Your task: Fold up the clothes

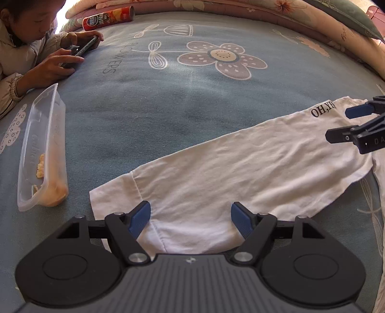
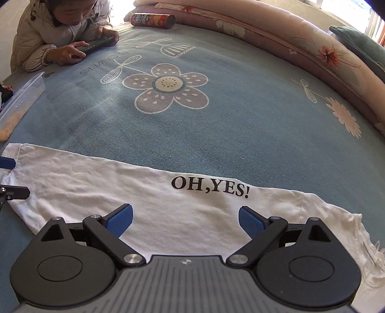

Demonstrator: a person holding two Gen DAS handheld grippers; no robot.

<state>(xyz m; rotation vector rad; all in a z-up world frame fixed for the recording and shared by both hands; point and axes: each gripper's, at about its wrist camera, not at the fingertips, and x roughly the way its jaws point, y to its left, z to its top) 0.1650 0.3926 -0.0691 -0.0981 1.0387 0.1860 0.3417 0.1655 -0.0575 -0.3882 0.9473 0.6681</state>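
Both pairs of jaws stand wide apart and hold nothing: the left gripper (image 1: 190, 218), black with ribbed blue pads, hovers over the sleeve end of the white cotton T-shirt printed "OH,YES!" (image 1: 240, 168), and the right gripper (image 2: 185, 220), of the same make, hovers over the shirt's middle just below the black lettering. The shirt lies folded into a long band across the blue bedsheet with flower drawings (image 2: 216, 120), directly beneath and between both sets of jaws, its cloth creased. Ahead of the left jaws and off to their left sits a clear plastic food box (image 1: 41, 154) with a few yellowish snack pieces inside. Farther ahead, at the far edge of the sheet, a red cylindrical crisp can (image 2: 152, 20) lies on its side against a rolled pink floral quilt (image 2: 300, 41). Beside the can a person in a beige padded jacket (image 2: 45, 31) leans on the bed, hands on a dark phone (image 2: 97, 43).
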